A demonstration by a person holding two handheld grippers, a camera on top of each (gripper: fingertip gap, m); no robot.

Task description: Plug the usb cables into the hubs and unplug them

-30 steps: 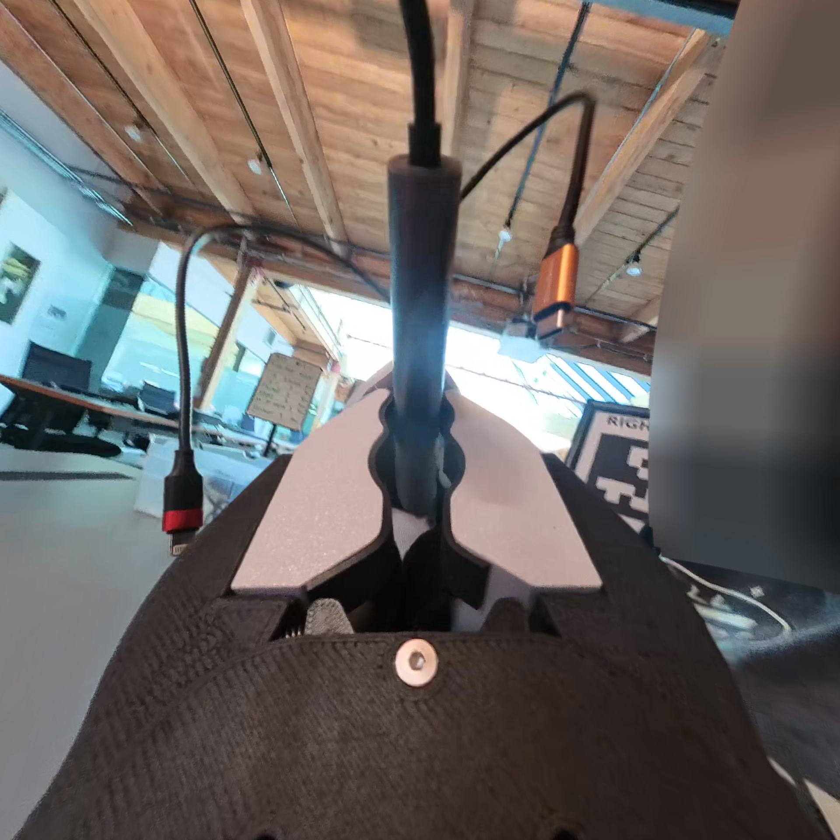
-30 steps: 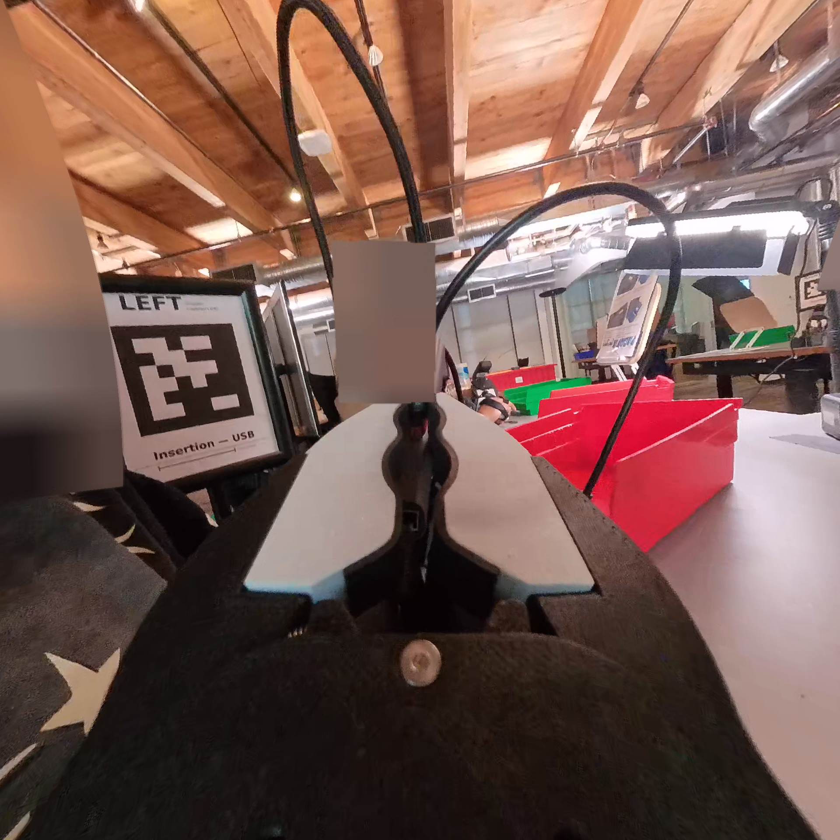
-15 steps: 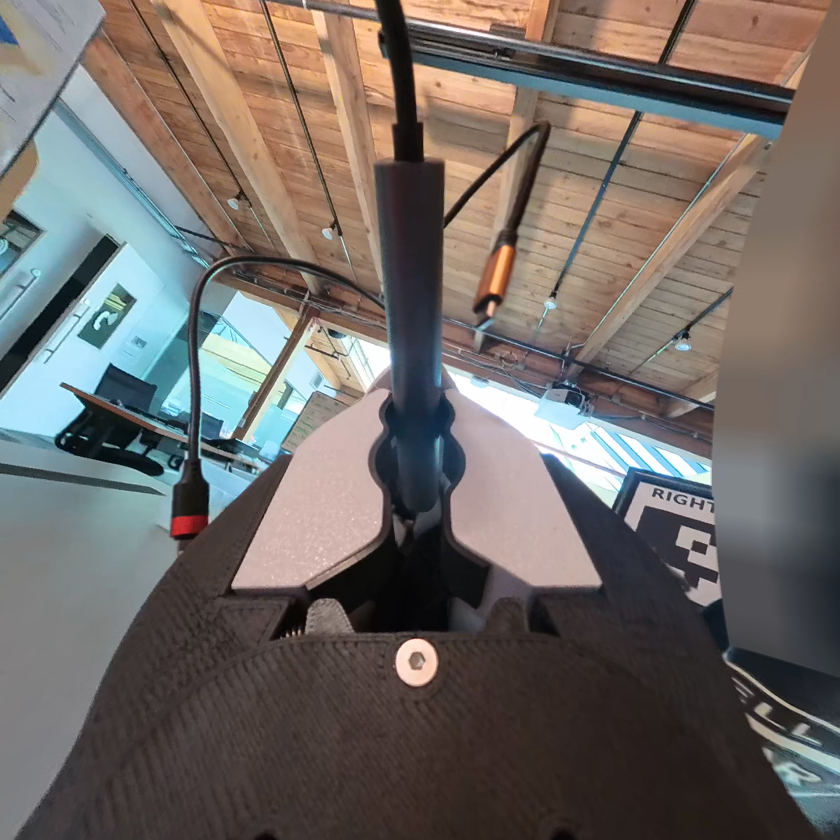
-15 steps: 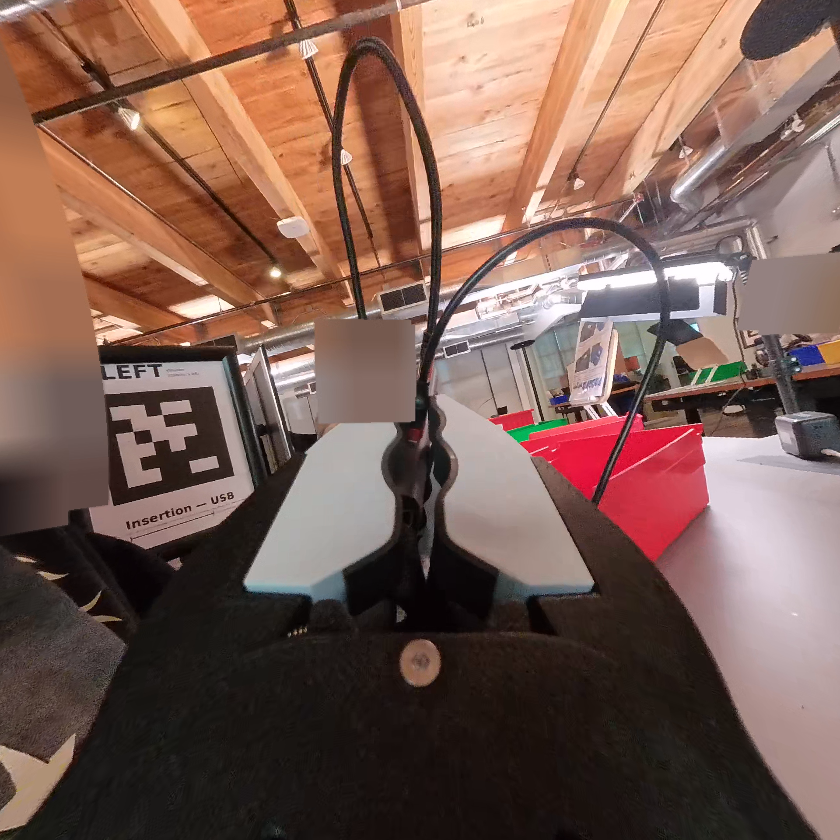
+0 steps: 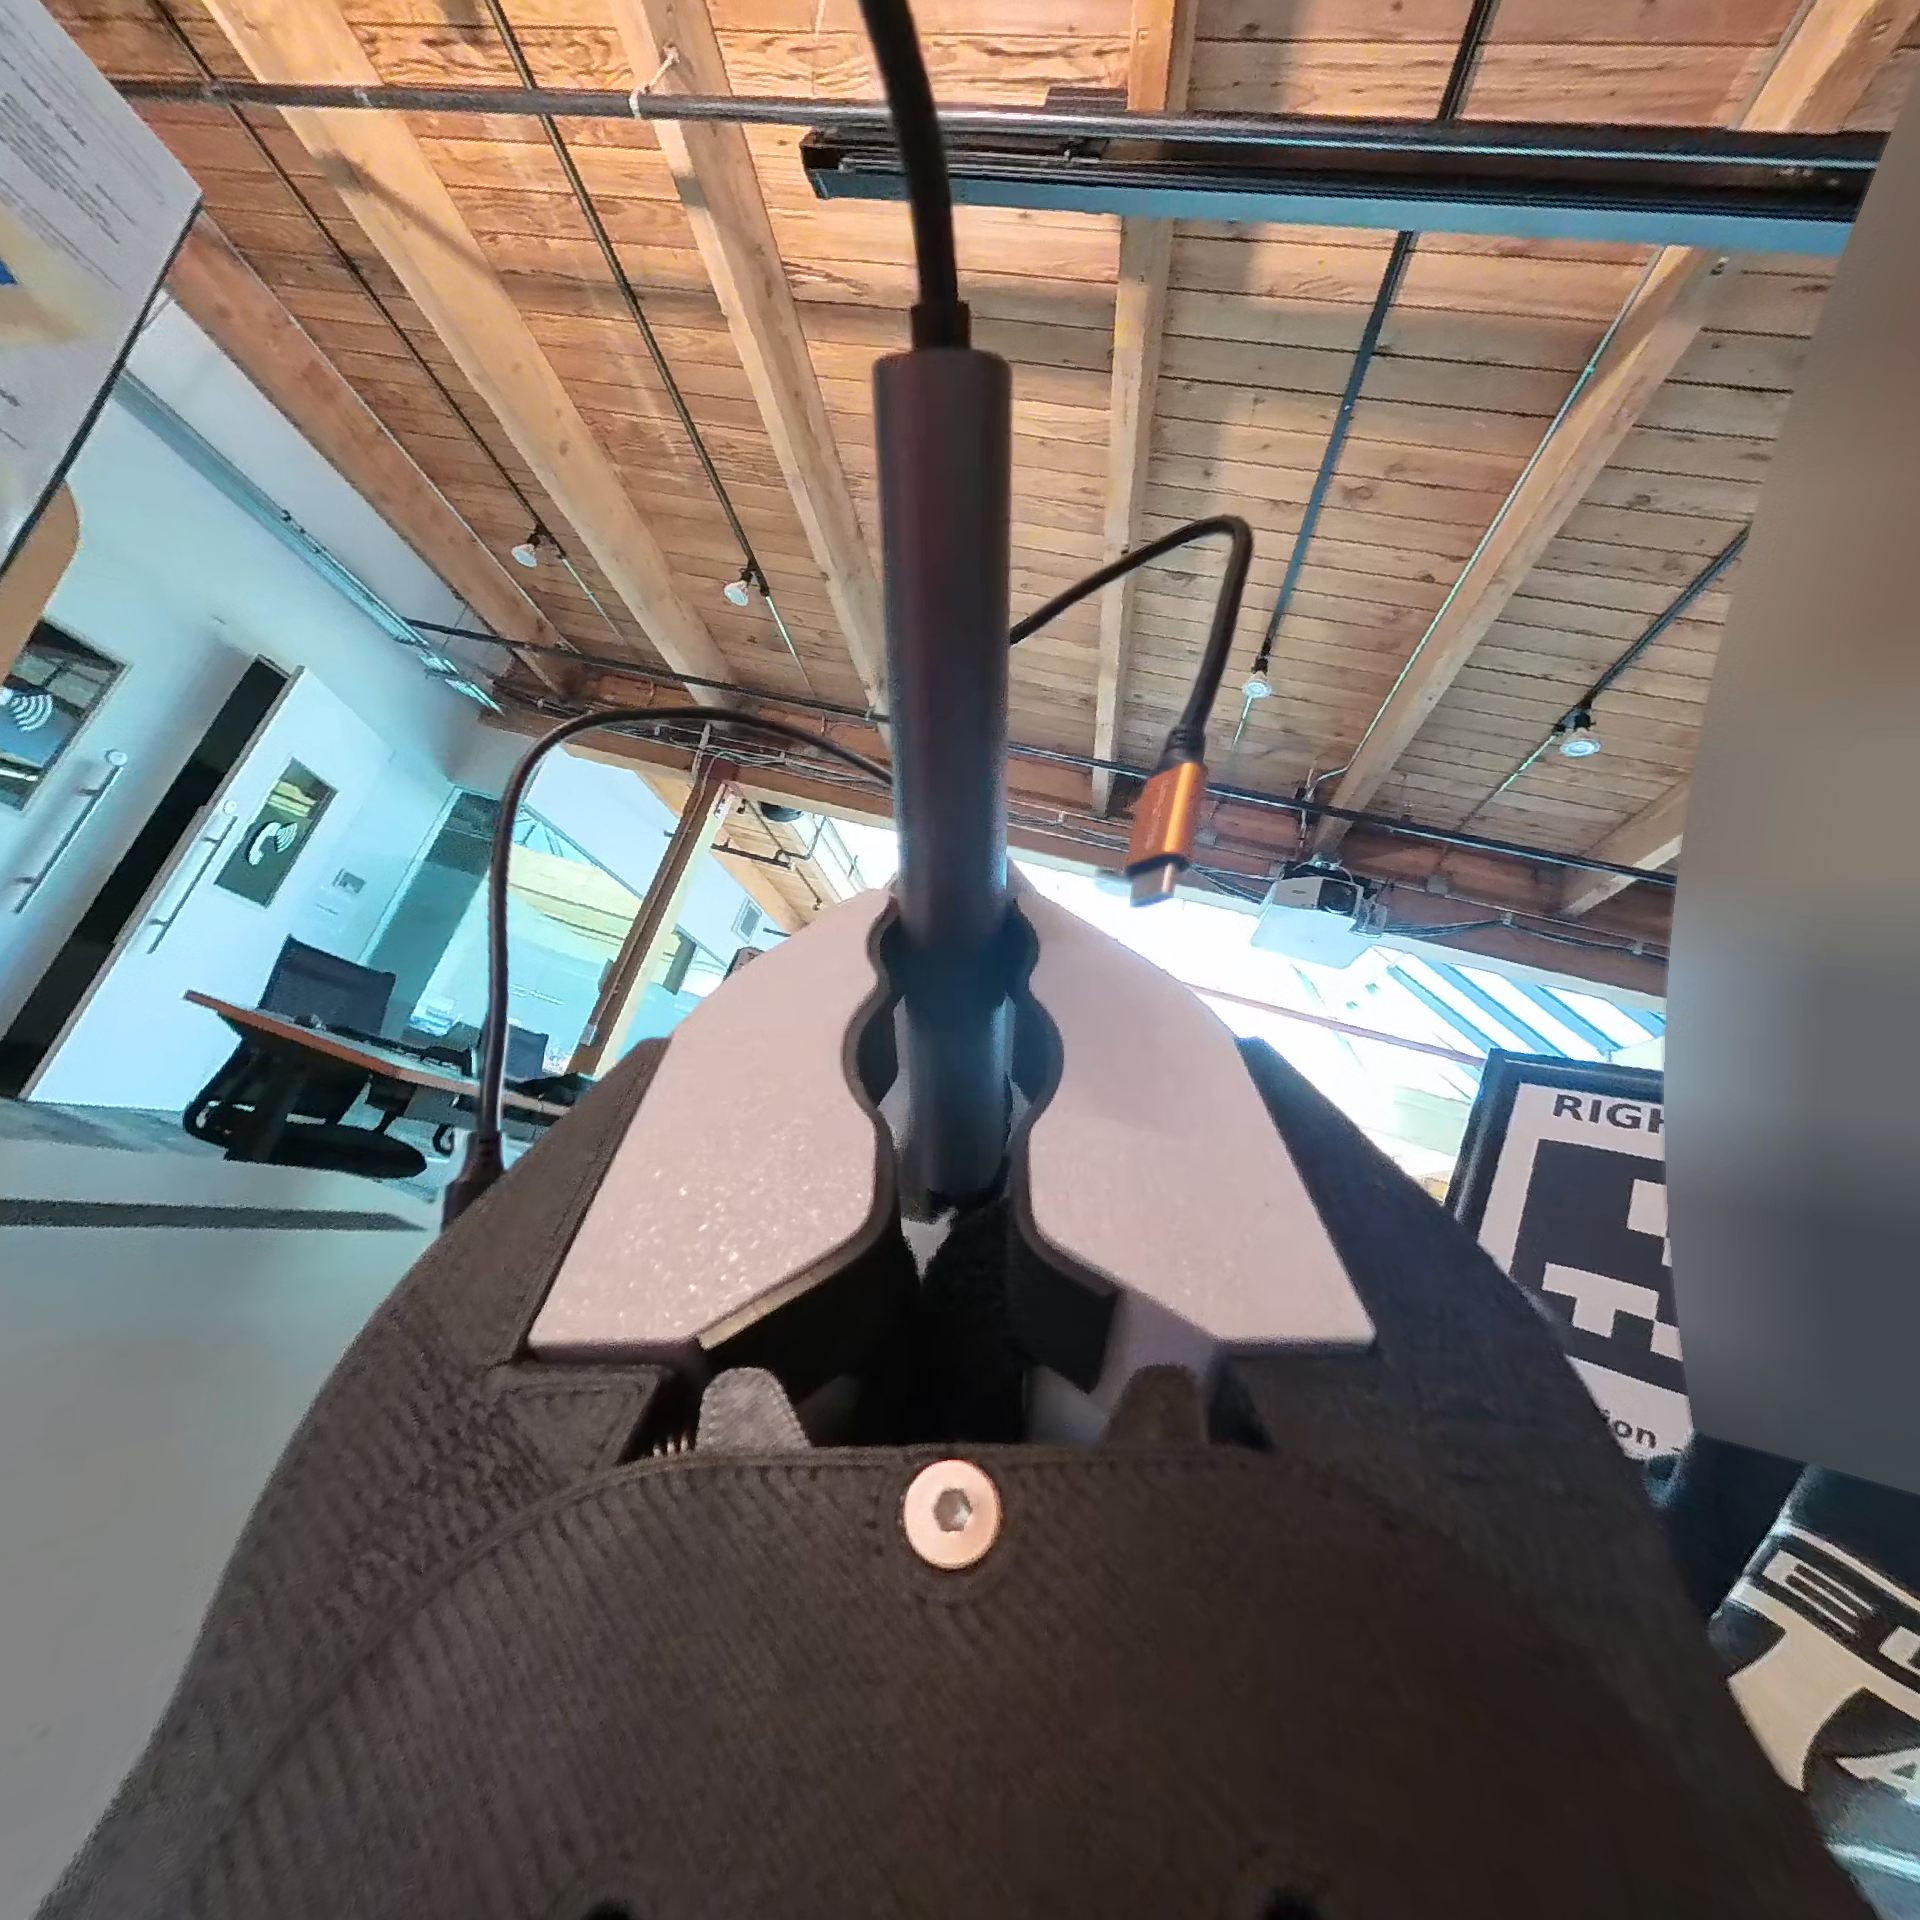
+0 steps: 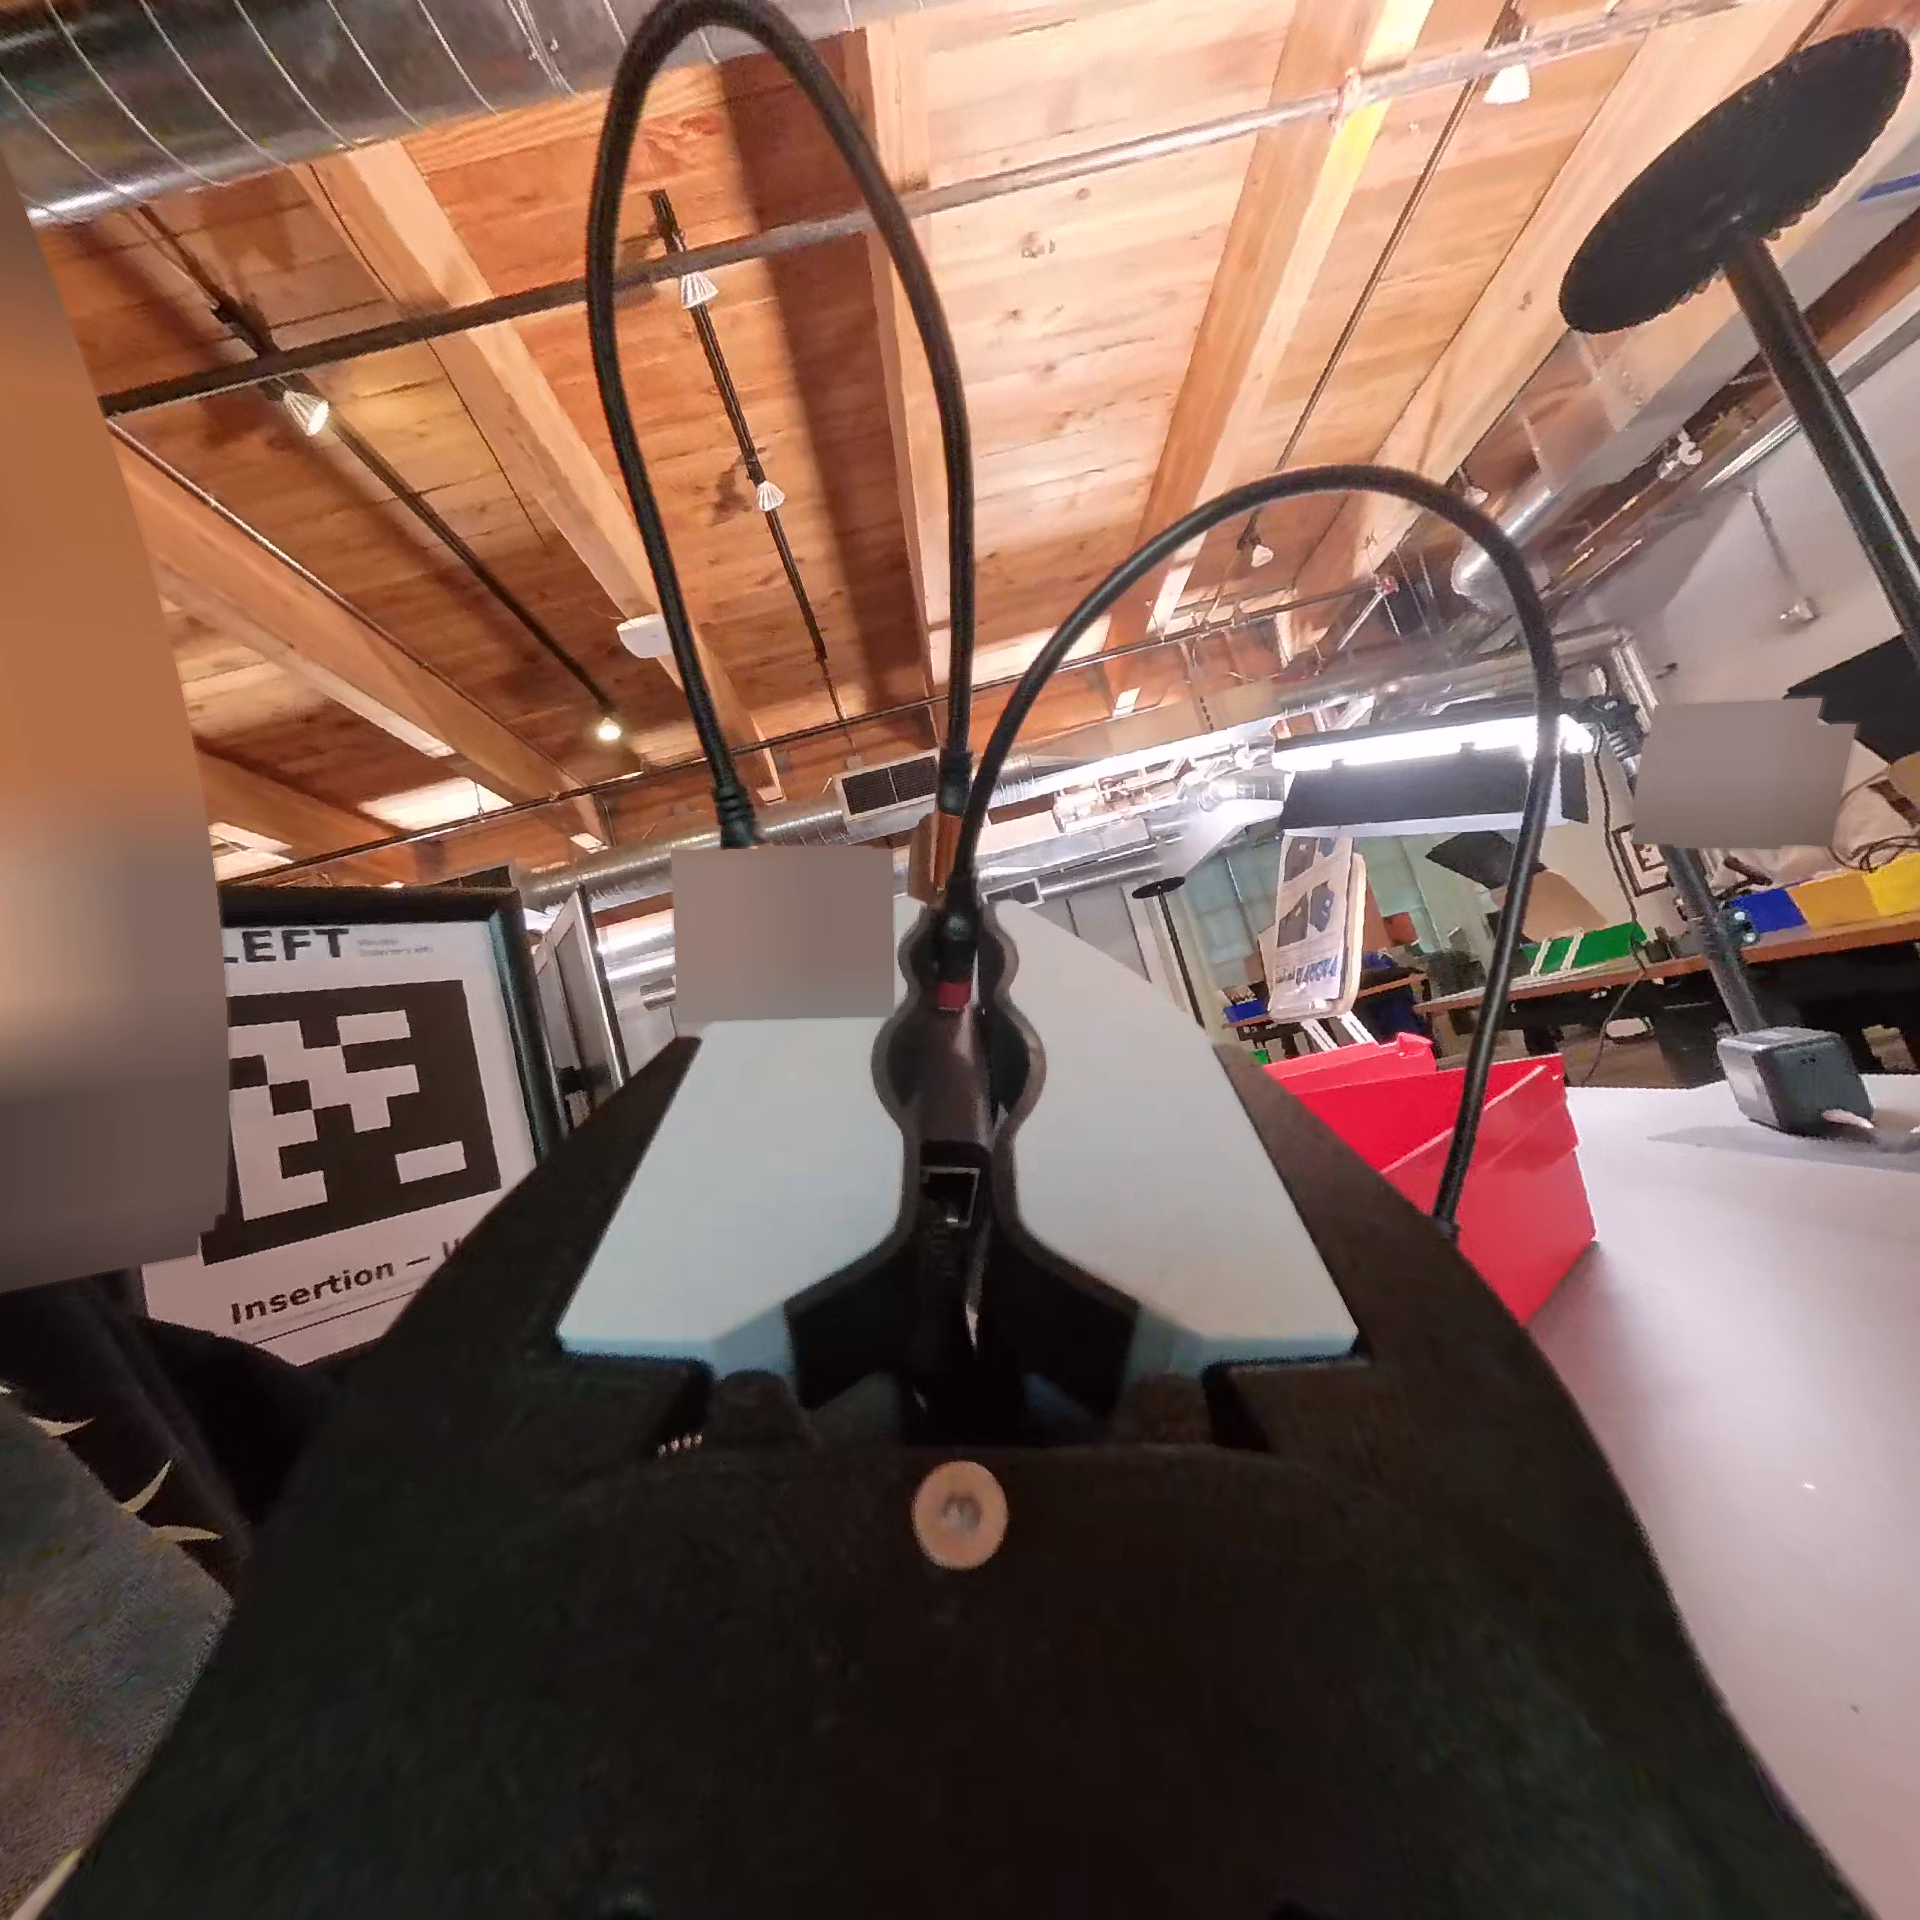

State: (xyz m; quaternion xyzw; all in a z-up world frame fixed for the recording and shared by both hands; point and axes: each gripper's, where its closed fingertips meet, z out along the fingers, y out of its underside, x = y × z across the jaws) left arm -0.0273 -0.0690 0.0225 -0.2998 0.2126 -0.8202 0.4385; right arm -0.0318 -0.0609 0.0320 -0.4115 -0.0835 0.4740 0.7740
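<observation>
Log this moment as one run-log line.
left claw: shut on grey hub | right claw: shut on black-red plug | orange plug: dangling free | both raised above table

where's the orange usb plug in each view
Left wrist view: the orange usb plug hangs free, upper right of the grey hub held by the left hand-held gripper.
Right wrist view: only an orange sliver above the fingertips.
Shared landmark: wooden beam ceiling.

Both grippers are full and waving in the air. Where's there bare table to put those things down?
Open white table lies right of the red bin, short of the small grey box. Another bare stretch lies left of the left gripper. Between the grippers it is crowded: marker boards and dangling cables.
</observation>
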